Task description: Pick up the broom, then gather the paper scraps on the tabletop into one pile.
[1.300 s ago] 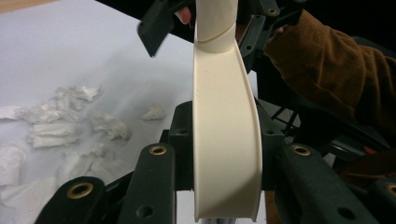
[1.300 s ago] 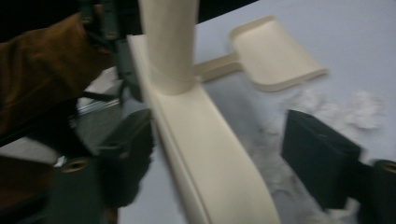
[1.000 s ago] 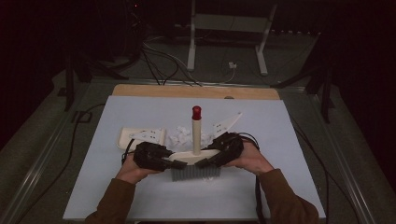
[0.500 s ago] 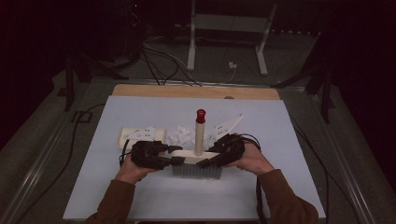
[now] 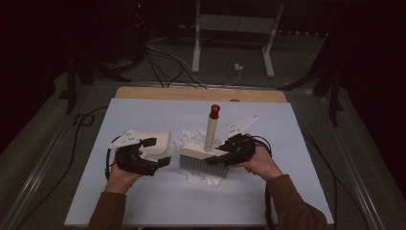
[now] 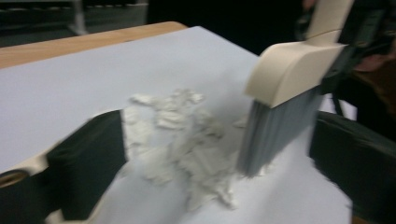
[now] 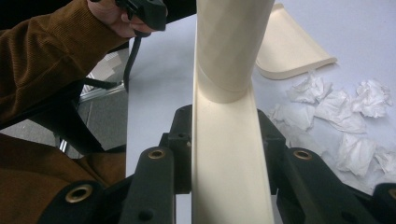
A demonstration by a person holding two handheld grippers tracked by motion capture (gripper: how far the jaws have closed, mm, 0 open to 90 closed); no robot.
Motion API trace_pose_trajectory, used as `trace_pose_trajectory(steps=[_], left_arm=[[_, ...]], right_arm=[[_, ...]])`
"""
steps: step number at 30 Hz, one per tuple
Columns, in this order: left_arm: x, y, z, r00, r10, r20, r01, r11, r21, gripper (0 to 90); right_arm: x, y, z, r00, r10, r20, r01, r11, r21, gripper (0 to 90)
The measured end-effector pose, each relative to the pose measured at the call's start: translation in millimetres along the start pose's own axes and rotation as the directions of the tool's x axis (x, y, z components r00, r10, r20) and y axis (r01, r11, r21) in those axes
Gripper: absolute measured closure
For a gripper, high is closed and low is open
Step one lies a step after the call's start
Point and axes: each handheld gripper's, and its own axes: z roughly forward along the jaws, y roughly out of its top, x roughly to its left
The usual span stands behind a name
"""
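Left hand-held gripper (image 5: 155,152) released brush (image 5: 205,156), jaws opening, paper scraps (image 6: 180,140) between

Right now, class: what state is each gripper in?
Left gripper: jaws have just been opening, open, holding nothing.
Right gripper: shut on the brush.

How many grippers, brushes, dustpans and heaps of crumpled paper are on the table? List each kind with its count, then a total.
Grippers: 2, left gripper and right gripper
Brushes: 1, brush
Dustpans: 1, dustpan
Paper heaps: 1, paper
Total: 5
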Motion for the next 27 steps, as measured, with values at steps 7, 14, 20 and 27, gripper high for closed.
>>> trace_pose_trajectory(steps=[7,14,20,27], left_arm=[[-1.0,-10.7,-13.0,0.9787,-0.005,-0.205,-0.004,0.9991,-0.041,0.5],[2.4,-22.8,-28.3,0.9450,-0.056,-0.322,0.020,0.9932,-0.114,0.5],[3.7,-27.2,-41.5,0.9065,-0.092,-0.412,0.025,0.9859,-0.165,1.1],[3.6,-36.4,-45.9,0.8993,-0.099,-0.426,0.034,0.9870,-0.157,4.3]], right_arm=[[-0.9,-1.4,0.9,0.9993,0.024,0.030,-0.023,1.000,-0.020,67.9],[-2.8,-2.2,-2.3,0.9973,0.045,0.058,-0.043,0.998,-0.037,67.9],[-3.4,-4.4,-4.1,0.9939,0.074,0.081,-0.068,0.995,-0.076,67.9],[-1.1,-5.2,5.1,0.9883,0.116,0.099,-0.106,0.989,-0.100,67.9]])
